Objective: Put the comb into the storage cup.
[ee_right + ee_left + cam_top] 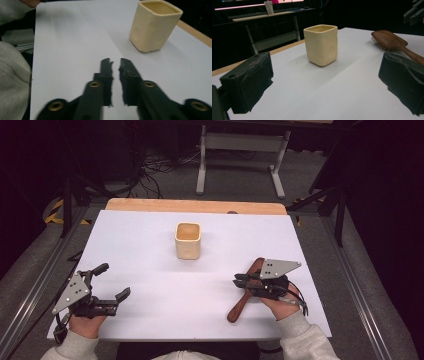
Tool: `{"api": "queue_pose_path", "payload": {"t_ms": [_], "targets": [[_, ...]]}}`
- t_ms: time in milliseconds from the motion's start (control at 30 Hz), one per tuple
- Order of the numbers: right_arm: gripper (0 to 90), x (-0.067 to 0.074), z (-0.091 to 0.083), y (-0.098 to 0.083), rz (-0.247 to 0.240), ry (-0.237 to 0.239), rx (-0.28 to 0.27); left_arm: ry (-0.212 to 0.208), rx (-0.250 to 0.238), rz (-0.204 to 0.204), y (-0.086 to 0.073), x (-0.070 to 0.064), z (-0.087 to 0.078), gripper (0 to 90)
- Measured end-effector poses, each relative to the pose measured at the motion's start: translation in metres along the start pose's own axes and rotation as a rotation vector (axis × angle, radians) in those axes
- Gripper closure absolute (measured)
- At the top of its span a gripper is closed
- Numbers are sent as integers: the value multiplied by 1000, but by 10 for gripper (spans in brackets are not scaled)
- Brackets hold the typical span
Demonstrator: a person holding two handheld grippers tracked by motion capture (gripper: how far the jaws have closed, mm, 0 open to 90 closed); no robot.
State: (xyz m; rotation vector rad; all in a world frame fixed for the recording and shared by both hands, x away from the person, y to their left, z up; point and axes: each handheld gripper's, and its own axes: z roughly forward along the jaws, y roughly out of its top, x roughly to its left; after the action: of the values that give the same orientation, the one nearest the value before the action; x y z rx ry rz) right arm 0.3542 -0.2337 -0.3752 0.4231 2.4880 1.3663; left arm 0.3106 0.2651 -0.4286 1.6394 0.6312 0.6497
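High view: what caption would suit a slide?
Cream cup mid-table, open left gripper, shut right gripper above a wooden hairbrush.

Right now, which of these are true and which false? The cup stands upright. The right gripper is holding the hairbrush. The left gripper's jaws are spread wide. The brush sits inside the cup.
1. The cream cup stands upright on the white table. True.
2. The right gripper is holding the wooden hairbrush. False: its jaws are nearly together with nothing between them; in the high view it is above the brush.
3. The left gripper has its jaws spread wide. True, with nothing between them.
4. The hairbrush sits inside the cup. False: it lies flat on the table, apart from the cup, on the person's right.
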Motion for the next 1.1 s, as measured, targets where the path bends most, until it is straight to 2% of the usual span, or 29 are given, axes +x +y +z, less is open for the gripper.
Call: {"api": "queue_pose_path", "payload": {"t_ms": [33,300,367,400,467,567,700,733,833,933,1100], "targets": [[898,1,1,1,-5,5,19,0,0,-2,0,0,0,4],[900,-2,12,7,-4,17,142,-6,8,5,0,0,0,4],[900,-4,18,8,-6,23,209,-7,9,3,0,-1,1,4],[900,-6,24,6,-3,27,272,-2,9,4,0,-1,1,4],[900,-7,27,5,0,31,293,-2,10,4,0,-1,1,4],[900,-8,37,3,8,43,397,-1,9,4,0,-1,1,4],[900,-8,47,1,4,51,485,-4,8,4,0,-1,1,4],[900,-8,47,1,4,51,485,-6,8,7,0,-1,1,4],[900,-6,53,0,-13,59,547,-7,10,8,0,-1,1,4],[900,-4,57,-1,-19,61,579,-8,11,2,0,-1,1,4],[900,-3,61,-3,-7,75,618,-10,10,1,0,-1,2,4]]}}
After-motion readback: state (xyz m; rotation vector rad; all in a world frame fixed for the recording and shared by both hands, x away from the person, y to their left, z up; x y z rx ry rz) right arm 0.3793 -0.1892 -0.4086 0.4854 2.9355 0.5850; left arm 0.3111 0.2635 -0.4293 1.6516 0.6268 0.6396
